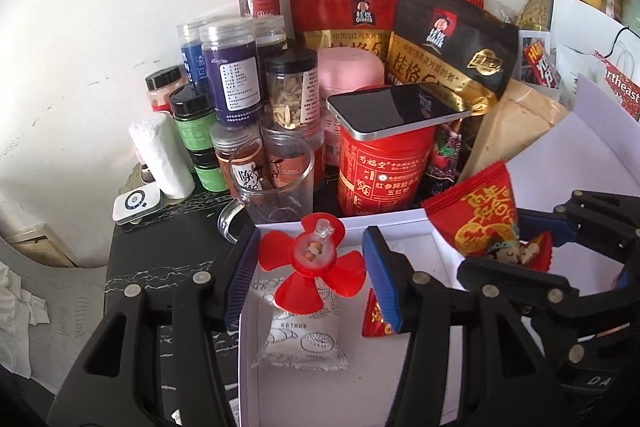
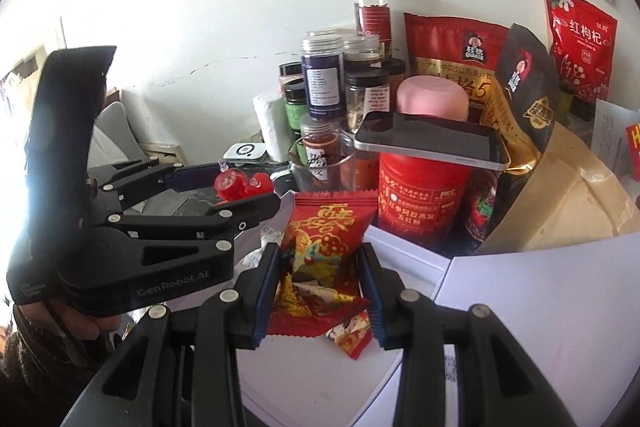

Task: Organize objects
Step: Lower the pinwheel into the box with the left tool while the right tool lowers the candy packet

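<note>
My left gripper [image 1: 310,247] is shut on a red flower-shaped plastic toy [image 1: 316,263] with a clear knob on top, its blue pads [image 1: 240,267] pressing on the petals. It hovers over the near left corner of an open white box [image 1: 400,217]. My right gripper [image 2: 319,255] is shut on a red festive snack packet [image 2: 324,247], upright between the pads. In the left wrist view that packet [image 1: 476,223] hangs to the right over the box. In the box lie a white sachet [image 1: 308,339] and a small red packet [image 2: 348,339]. In the right wrist view the left gripper [image 2: 244,187] and its toy [image 2: 234,185] show at the left.
Behind the box stands a red tin [image 1: 380,171] with a phone [image 1: 400,107] lying across it. A glass mug [image 1: 276,183], several spice jars [image 1: 232,83], oat bags [image 1: 444,43] and a brown pouch [image 1: 512,123] crowd the back. The white lid [image 2: 540,307] lies right.
</note>
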The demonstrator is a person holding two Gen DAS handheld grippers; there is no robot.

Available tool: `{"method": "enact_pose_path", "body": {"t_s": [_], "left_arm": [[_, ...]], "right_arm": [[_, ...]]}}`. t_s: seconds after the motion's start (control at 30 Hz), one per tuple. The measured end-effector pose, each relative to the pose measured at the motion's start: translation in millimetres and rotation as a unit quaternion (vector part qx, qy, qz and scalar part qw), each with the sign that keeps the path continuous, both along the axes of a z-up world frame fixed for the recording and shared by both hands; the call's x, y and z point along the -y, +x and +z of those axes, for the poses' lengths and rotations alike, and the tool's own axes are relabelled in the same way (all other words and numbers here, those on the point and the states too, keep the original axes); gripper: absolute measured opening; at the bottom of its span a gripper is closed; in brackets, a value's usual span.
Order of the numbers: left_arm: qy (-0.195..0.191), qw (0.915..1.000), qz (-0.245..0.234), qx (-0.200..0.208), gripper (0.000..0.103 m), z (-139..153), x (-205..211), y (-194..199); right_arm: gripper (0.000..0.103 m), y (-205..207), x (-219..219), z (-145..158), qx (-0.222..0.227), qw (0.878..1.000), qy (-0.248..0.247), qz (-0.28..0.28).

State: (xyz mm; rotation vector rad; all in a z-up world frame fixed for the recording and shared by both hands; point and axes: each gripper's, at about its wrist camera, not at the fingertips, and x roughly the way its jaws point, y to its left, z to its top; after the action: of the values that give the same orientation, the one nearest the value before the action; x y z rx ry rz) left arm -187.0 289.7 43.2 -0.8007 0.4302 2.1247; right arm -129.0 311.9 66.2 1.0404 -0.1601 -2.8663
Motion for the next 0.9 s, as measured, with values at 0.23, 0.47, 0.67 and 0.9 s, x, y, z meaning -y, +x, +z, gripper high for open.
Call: {"method": "enact_pose_path", "body": {"t_s": [0.23,0.47,0.67,0.9], "left_arm": [[-0.027,0.9993,0.014,0.019,0.052,-27,-11,-21],[-0.036,0.9990,0.011,0.025,0.052,-44,-15,-29],[-0.048,0.9982,0.001,0.037,0.052,-56,-22,-31],[-0.067,0.9961,-0.007,0.058,0.052,-73,-29,-33]], "right_arm": [[0.039,-25,-2,-10,0.005,1.000,-0.005,-0.013],[0.039,-39,-6,-32,0.032,0.999,-0.012,-0.016],[0.039,-43,-12,-43,0.047,0.998,-0.011,-0.027],[0.039,-51,-15,-57,0.069,0.997,-0.029,-0.029]]}}
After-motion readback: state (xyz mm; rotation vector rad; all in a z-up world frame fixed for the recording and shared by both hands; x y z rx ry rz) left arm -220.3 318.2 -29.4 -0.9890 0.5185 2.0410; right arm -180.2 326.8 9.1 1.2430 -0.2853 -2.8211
